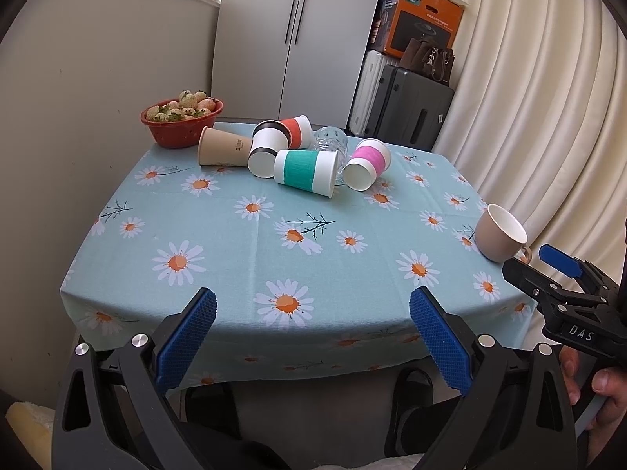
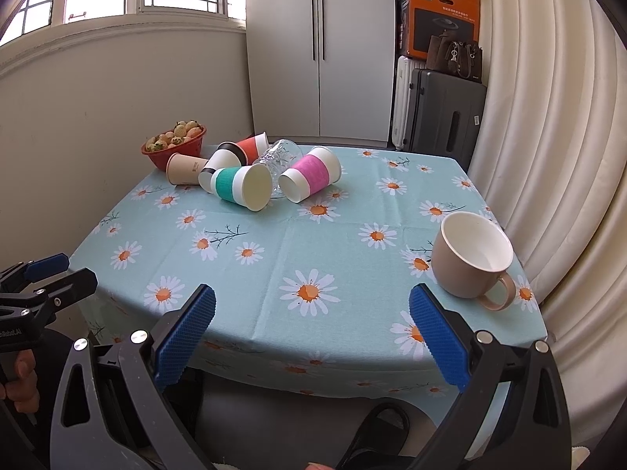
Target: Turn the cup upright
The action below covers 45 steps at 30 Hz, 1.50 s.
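Observation:
Several cups lie on their sides at the far middle of the table: a tan paper cup (image 1: 219,147) (image 2: 184,169), a black-banded cup (image 1: 266,152), a red-banded cup (image 1: 296,131) (image 2: 250,145), a green-banded cup (image 1: 305,172) (image 2: 243,186), a clear glass (image 1: 333,143) (image 2: 280,158) and a pink-banded cup (image 1: 368,162) (image 2: 311,178). A beige mug (image 1: 499,233) (image 2: 472,260) stands upright near the right edge. My left gripper (image 1: 313,321) is open and empty before the table's near edge. My right gripper (image 2: 311,321) is open and empty, also at the near edge, left of the mug.
A red bowl of strawberries (image 1: 182,121) (image 2: 176,149) sits at the far left corner. The table has a daisy-print cloth (image 1: 274,243) (image 2: 313,243). A wall is to the left, a curtain (image 2: 548,117) to the right, suitcases (image 2: 443,113) and a cabinet behind.

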Each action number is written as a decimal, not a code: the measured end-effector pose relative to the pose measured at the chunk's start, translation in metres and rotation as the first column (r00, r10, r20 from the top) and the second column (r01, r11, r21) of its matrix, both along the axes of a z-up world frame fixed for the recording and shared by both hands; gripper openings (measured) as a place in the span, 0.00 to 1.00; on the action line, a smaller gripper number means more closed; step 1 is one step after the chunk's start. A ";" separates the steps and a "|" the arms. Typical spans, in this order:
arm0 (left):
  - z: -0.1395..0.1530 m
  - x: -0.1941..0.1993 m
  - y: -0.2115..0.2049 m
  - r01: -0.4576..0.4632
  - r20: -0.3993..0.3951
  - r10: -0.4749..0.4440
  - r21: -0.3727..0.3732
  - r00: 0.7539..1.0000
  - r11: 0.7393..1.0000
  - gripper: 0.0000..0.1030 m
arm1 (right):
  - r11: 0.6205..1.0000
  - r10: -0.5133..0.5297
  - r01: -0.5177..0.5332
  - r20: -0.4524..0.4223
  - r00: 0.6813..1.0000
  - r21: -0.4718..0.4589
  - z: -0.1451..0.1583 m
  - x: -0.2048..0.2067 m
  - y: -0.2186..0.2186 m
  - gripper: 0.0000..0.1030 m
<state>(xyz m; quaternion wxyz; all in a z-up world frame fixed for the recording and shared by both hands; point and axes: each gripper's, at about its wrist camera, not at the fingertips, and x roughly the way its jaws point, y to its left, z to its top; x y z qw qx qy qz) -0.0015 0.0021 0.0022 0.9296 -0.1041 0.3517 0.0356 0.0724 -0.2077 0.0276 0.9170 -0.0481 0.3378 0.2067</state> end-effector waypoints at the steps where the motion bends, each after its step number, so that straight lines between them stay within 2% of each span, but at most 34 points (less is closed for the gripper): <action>1: 0.000 0.000 0.000 -0.001 0.001 0.001 0.000 1.000 1.000 0.94 | 1.000 -0.001 0.001 0.000 1.000 0.002 -0.001 0.000 0.000 0.95; 37: -0.001 0.002 -0.003 0.004 -0.002 -0.004 -0.001 1.000 1.000 0.94 | 1.000 0.003 -0.003 -0.008 1.000 -0.006 -0.006 0.004 0.002 0.95; 45: 0.006 0.018 0.009 0.028 -0.009 -0.029 -0.065 1.000 0.997 0.94 | 1.000 0.028 -0.028 -0.060 0.998 0.007 -0.006 0.019 0.010 0.95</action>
